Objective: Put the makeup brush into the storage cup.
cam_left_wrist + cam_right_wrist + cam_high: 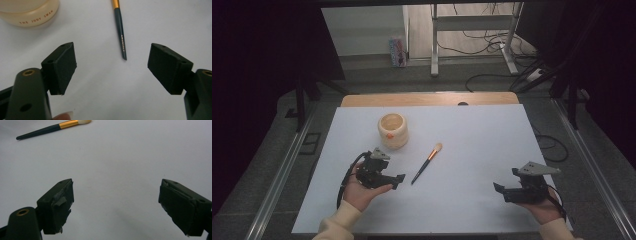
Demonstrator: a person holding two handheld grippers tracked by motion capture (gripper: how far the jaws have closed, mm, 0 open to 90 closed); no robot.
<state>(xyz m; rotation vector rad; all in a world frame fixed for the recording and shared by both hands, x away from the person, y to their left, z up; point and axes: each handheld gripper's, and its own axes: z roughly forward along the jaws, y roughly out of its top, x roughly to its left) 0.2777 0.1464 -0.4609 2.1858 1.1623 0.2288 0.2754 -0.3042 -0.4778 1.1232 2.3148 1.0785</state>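
Jaws of left hand-held gripper (111,68) gape near brush (120,27).

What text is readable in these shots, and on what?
"THE JUDY SWAN": brown capitals on the lower wall of the cream ceramic cup.
Small white print along the dark green handle of the makeup brush: too small to read.
Pink and blue carton on the floor beyond the table: print too blurred to read.
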